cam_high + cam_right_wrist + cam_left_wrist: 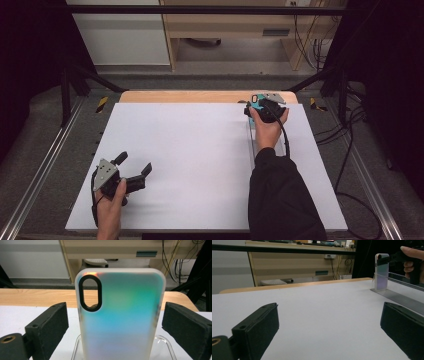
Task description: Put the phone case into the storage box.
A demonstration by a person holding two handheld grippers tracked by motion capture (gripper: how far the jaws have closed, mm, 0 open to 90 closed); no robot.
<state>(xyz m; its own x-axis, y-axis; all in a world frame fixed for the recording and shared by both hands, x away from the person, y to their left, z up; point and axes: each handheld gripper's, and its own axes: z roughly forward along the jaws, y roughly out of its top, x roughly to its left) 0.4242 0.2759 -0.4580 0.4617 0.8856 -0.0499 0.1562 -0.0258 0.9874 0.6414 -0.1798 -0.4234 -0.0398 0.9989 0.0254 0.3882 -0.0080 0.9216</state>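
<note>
A translucent phone case (122, 322), teal to lilac with a black oval camera cut-out, stands upright in a clear holder (163, 343) at the far right of the white table sheet (200, 160). My right gripper (115, 330) is around it, jaws on either side of the case. A gap shows at the left pad, and the right pad sits close to the case's edge. In the high view the case (255, 99) is just ahead of the right gripper (260, 105). My left gripper (134, 163) rests open at the near left, with nothing between its jaws.
A long grey rail (404, 301) runs from the case's holder toward the person. A wooden edge (200, 96) borders the table's far side. Metal frame bars stand at both sides, and cables (350, 150) lie on the floor to the right.
</note>
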